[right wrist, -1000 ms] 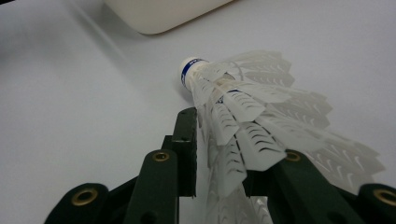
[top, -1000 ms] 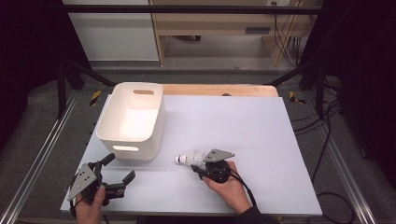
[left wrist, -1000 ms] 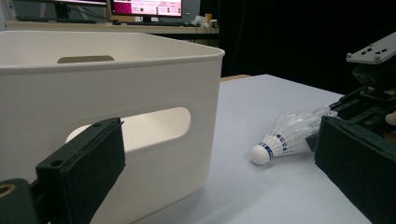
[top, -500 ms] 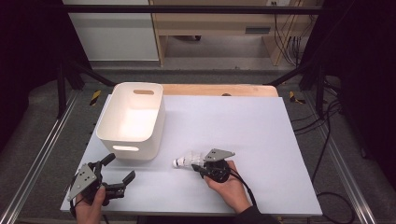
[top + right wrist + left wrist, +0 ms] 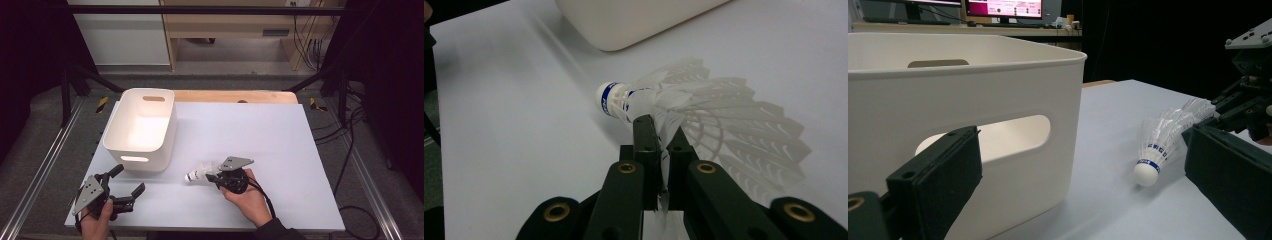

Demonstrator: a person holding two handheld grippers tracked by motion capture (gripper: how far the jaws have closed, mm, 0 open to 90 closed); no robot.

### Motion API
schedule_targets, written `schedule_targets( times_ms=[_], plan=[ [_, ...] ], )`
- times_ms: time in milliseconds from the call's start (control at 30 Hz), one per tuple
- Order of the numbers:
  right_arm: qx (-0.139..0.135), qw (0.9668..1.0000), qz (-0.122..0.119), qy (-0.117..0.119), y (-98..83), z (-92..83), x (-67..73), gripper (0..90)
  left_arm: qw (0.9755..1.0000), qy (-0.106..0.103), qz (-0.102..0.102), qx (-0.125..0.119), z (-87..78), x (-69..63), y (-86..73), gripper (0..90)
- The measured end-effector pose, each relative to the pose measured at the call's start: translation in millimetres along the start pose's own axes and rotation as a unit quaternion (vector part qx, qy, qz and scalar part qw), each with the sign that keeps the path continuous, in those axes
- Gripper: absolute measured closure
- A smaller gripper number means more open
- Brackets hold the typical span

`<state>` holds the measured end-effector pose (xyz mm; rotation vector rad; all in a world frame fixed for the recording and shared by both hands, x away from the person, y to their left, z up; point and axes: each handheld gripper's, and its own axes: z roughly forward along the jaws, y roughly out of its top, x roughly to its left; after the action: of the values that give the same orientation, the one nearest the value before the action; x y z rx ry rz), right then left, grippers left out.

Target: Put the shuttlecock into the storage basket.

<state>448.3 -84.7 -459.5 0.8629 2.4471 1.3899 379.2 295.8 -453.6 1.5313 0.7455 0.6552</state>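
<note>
A white feather shuttlecock [image 5: 199,173] with a blue band lies on the white table top, its cork pointing left toward the bin. My right gripper [image 5: 210,176] has just been closing on it. Its jaws now pinch the feather skirt [image 5: 704,105], as the right gripper view [image 5: 663,131] shows from close up. My left gripper [image 5: 131,180] rests at the front left corner, open, with nothing between its pads. The left gripper view [image 5: 1078,150] looks past its jaws at the bin and at the shuttlecock [image 5: 1158,150].
A white plastic bin [image 5: 140,162] with handle slots stands at the left of the table, empty; its near wall [image 5: 948,100] rises just ahead of the left gripper. The white table top [image 5: 260,125] stretches right and back. Metal frame rails flank both sides.
The right gripper's jaws have closed on the shuttlecock's feathers, and the cork has shifted a little to the left. The left gripper has stayed put.
</note>
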Motion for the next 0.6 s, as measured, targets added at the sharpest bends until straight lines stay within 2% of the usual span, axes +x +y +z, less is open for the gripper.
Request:
schedule_targets(
  times_ms=[100, 333, 600],
  plan=[
    [0.001, 1.0, -0.006, -0.003, 7.1, -4.4, 1.3, 88.3, 1.0, 0.0, -0.002, 0.0, -0.2, 0.2, -0.2, 1.6],
    [-0.017, 0.9994, -0.028, -0.011, 34.6, -22.4, 6.0, 88.6, 1.0, 0.002, -0.003, -0.001, -0.9, 0.3, -0.5, 1.5],
    [-0.032, 0.9983, -0.046, -0.014, 61.9, -33.7, 7.7, 88.9, 1.0, 0.001, -0.004, -0.001, -0.3, 0.5, -0.8, 1.6]
  ],
)
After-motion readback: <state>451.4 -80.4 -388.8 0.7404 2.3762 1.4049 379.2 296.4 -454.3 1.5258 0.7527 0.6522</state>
